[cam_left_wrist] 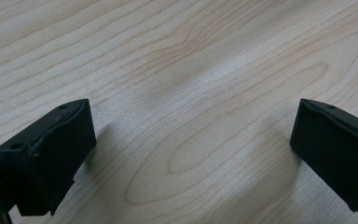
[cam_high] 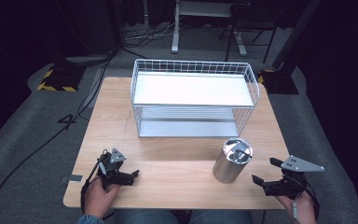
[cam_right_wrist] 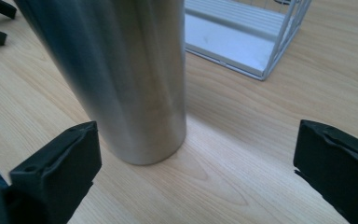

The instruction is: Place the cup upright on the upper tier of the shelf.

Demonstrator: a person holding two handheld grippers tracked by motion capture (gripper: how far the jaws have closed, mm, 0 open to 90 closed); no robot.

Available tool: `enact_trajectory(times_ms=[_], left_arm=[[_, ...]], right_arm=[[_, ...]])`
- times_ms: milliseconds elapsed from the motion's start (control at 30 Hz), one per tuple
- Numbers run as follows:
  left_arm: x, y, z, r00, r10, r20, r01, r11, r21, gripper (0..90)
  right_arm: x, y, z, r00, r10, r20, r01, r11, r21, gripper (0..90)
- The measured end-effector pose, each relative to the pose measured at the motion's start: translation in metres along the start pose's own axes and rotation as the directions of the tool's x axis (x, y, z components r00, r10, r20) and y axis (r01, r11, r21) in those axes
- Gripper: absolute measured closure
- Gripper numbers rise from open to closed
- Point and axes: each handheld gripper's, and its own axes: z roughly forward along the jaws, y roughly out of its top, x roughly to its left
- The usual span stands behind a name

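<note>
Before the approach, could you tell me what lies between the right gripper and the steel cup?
Bare wood: in the right gripper view, nothing between right gripper and steel cup.

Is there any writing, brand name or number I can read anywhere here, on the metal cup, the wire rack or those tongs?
No readable text anywhere.
Steel cup: plain brushed metal, no label in the high view or the right gripper view.
White wire rack: no tag or lettering.
Left tongs and right tongs: black, unmarked.
Yellow-and-black striped base on the floor: warning stripes, no words.
</note>
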Motion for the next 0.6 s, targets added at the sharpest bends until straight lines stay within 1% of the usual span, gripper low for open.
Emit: enact_trajectory(times_ms=[200, 267, 400, 600], left_arm=[[0.000, 0.000, 0.000, 1.0000, 0.000, 0.000, 0.000, 1.0000, 0.000, 0.6], [0.000, 0.000, 0.000, 1.0000, -0.001, 0.001, 0.001, 1.0000, 0.000, 0.6], [0.000, 0.000, 0.000, 1.0000, 0.000, 0.000, 0.000, 1.0000, 0.000, 0.6], [0.000, 0.000, 0.000, 1.0000, 0.000, 0.000, 0.000, 1.0000, 0.000, 0.5]], right_arm=[[0.007, 0.006, -0.005, 0.9998, -0.004, -0.020, 0.003, 0.999, -0.035, 0.0], [0.008, 0.007, -0.005, 0.9997, -0.003, -0.024, 0.002, 0.999, -0.036, 0.0], [0.011, 0.009, -0.003, 0.9992, 0.000, -0.041, -0.002, 0.999, -0.044, 0.0], [0.016, 0.012, 0.001, 0.9983, -0.012, -0.057, 0.009, 0.999, -0.051, 0.0]])
